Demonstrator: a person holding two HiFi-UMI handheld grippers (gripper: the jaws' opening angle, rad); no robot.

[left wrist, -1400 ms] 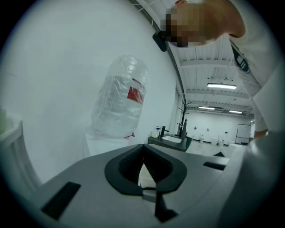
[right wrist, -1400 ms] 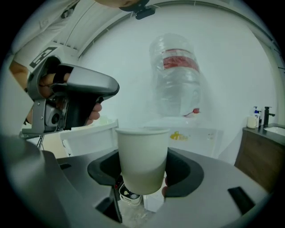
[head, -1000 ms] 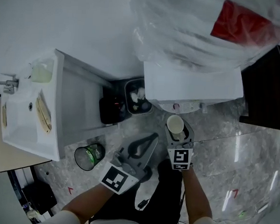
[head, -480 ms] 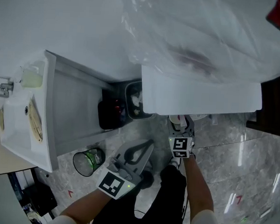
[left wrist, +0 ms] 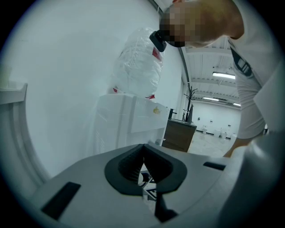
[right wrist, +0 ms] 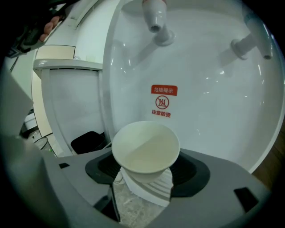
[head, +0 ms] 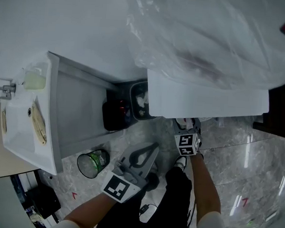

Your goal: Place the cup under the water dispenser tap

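Between jaws of the right gripper [right wrist: 147, 177], paper cup [right wrist: 145, 150] clamped, now moved in beneath the dispenser tap [right wrist: 154, 16], left gripper [left wrist: 145, 173] back-left of it, jaws together.

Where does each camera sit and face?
Head view: on the head, facing steeply down at the water dispenser; forearms, left tool, right tool show.
Left gripper view: on the left tool, facing the dispenser's side; person's shirt shows.
Right gripper view: on the right tool, facing the taps over its gripped cup.
Shared: all show the dispenser.
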